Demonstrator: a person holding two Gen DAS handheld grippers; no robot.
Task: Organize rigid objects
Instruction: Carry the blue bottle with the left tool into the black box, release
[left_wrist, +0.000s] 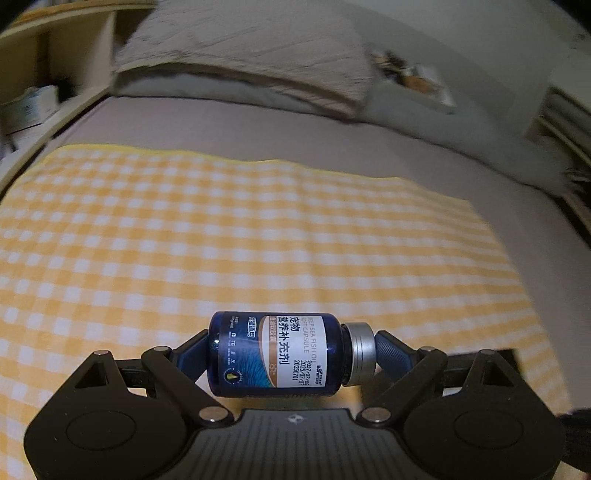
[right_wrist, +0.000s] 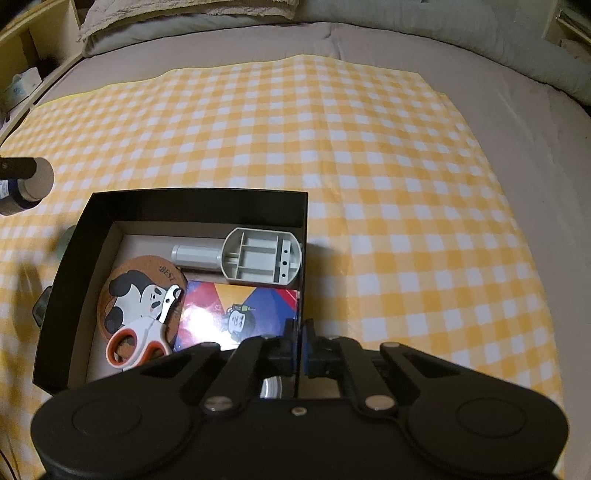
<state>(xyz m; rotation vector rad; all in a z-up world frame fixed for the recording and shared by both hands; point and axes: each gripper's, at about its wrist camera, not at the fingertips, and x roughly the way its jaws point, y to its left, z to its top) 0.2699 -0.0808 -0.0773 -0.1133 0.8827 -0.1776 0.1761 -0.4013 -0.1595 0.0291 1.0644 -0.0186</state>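
Blue glass and a silver cap: that is what my left hand-held gripper (left_wrist: 291, 354) has between its fingers, a fish oil bottle (left_wrist: 275, 356) clamped end to end, one pad on its base and the other on the cap (left_wrist: 360, 354), lying sideways in the air above the yellow checked cloth (left_wrist: 221, 229) spread on the bed (left_wrist: 332, 140). My right hand-held gripper (right_wrist: 300, 349) is pinched narrow on the right wall of the black box (right_wrist: 195, 206), steadying it. Inside the box I see a grey plastic tool (right_wrist: 255, 258) along the far wall, a round cork coaster (right_wrist: 136, 295) with orange-handled scissors (right_wrist: 142, 332) lying on it, and a colourful card (right_wrist: 240, 310) beside them. In the right wrist view the bottle shows at the far left edge, well apart from the box and higher than its rim. The step in hand, I judge, is bringing the bottle over and setting it inside. The risk is the grip itself: a smooth round cap held endwise could slip off the pad if I swing fast or tilt. Free floor in the box is scarce, so the bottle may land on the scissors or coaster and roll. The thin wall I pinch could also bend or tip the box if I pull on the soft bed.
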